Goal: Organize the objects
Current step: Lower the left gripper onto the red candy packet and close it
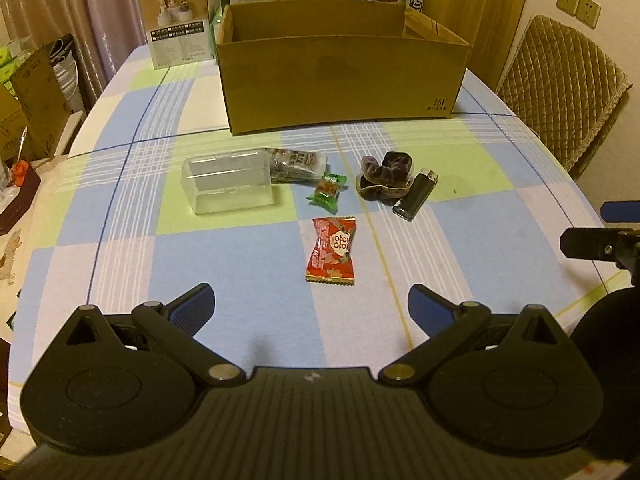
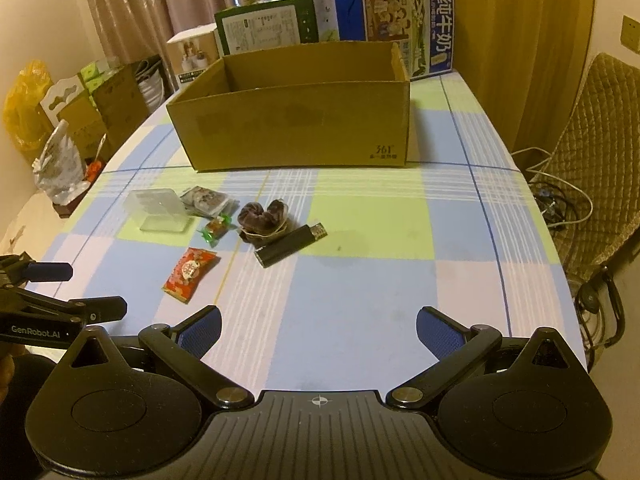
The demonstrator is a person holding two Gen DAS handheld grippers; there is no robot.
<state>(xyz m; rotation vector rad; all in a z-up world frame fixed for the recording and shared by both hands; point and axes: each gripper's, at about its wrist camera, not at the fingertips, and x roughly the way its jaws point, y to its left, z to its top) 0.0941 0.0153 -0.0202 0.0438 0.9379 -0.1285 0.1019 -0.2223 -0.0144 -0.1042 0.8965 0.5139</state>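
Left gripper [image 1: 311,304]: nearest the lens, its blue-padded jaws stood spread wide with nothing between them, hanging above the checked tablecloth [image 1: 240,256].
Right gripper [image 2: 319,330]: likewise spread wide and empty, over a bare stretch of cloth, well apart from the clutter.
Red snack packet [image 1: 331,251]: lay flat just ahead of the left gripper, the closest item to either claw.
Other loose items: a green-wrapped candy [image 1: 327,191], a clear plastic case [image 1: 228,183] touching a printed foil packet [image 1: 295,164], and a dark scrunchie [image 1: 386,176] touching a black lighter [image 1: 416,195].
Cardboard box [image 1: 344,84]: open-topped, beyond the items; from these views it looked empty, though its floor was mostly hidden.
Risk, flat packet: a thin wrapper on cloth could have slid or been missed if the pads closed too high, or the cloth could have bunched if they closed too low.
Risk, touching pairs: grabbing the scrunchie might have dragged or rolled the lighter; the slick clear case might have squirted from the pads.
Risk, box wall: a low carry could have knocked the near rim.
Writing: "361°" on the box's lower corner; "GenRobot.AI" on the left gripper's body in the right view; "纯牛奶" on the blue carton [image 2: 404,28] behind.
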